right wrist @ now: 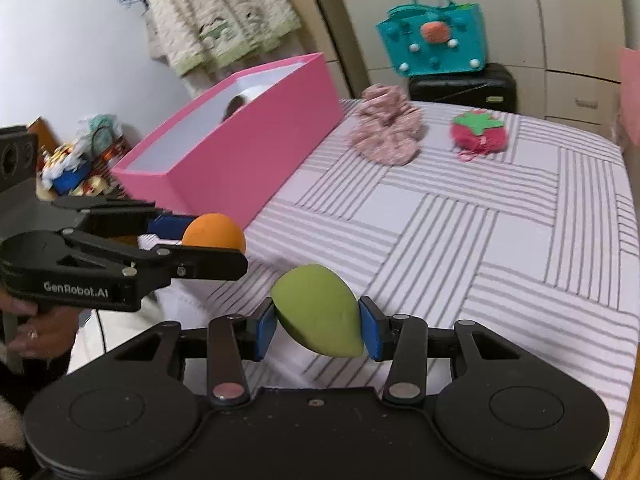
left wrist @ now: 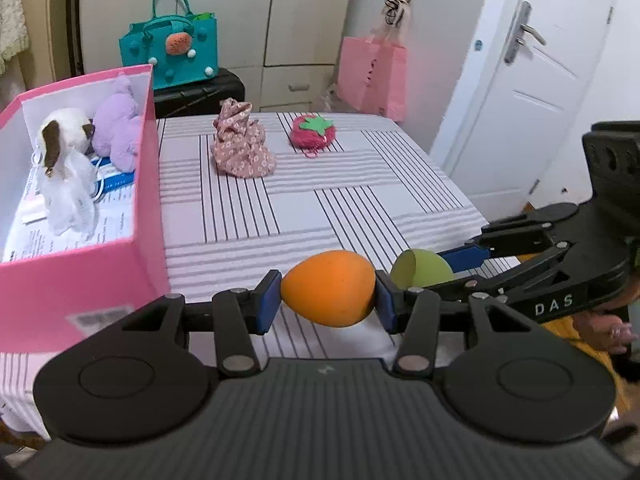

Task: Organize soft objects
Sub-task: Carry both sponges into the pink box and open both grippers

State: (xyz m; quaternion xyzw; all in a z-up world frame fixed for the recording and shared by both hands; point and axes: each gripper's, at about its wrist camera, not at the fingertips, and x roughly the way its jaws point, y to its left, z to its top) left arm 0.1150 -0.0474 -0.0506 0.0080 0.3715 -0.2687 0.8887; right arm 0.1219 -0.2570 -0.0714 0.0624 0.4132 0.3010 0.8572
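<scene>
Left wrist: my left gripper (left wrist: 328,296) pinches the orange sponge egg (left wrist: 328,294) beside the pink box (left wrist: 80,276), which already holds two plush toys (left wrist: 116,132).

Right wrist: my right gripper (right wrist: 318,322) pinches the green sponge egg (right wrist: 316,310); beyond the box, floral cloth (right wrist: 388,130) and plush strawberry (right wrist: 478,134) remain.

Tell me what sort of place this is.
Probably a bedroom at home: built-in wardrobe doors, a white room door, and a striped cloth-covered table holding a pink box of plush toys.

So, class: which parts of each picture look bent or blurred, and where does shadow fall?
Left wrist view: door bows with fisheye; soft shadow under the orange sponge. Right wrist view: pink box and green sponge slightly motion-smeared; dark vignette in the corners.
</scene>
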